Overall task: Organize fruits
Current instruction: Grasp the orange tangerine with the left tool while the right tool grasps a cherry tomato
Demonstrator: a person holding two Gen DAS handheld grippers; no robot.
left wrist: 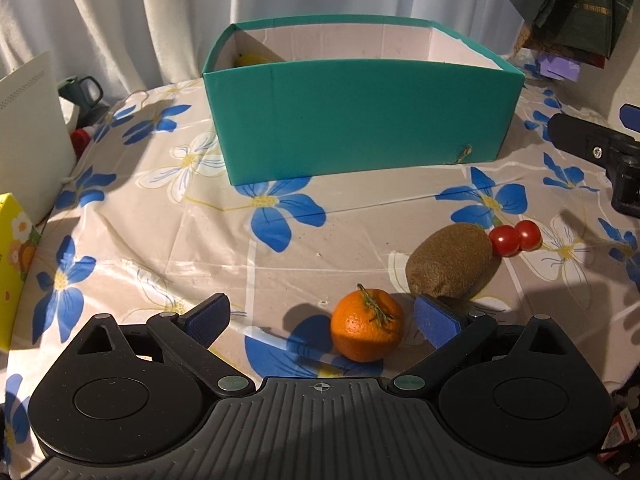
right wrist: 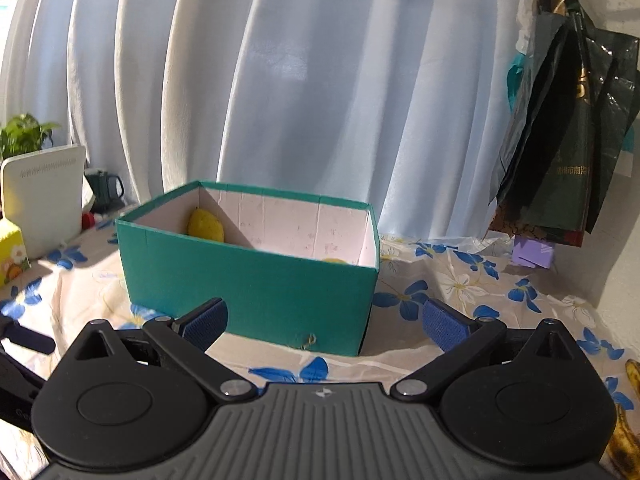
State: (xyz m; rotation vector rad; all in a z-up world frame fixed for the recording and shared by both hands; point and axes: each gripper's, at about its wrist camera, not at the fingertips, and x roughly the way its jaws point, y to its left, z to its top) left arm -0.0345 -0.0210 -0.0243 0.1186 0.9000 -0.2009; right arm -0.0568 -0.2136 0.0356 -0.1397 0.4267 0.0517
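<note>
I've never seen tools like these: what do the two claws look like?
Both look alike. The left claw and right claw have black plastic arms, blue textured fingertips, silver round pivot pins, a grey ribbed body with a small crosshair mark. No cables show.

On the flowered tablecloth lie one mandarin, one kiwi and two cherry tomatoes. One teal box stands there, with one lemon showing inside it. One banana lies at the table's right edge.
</note>
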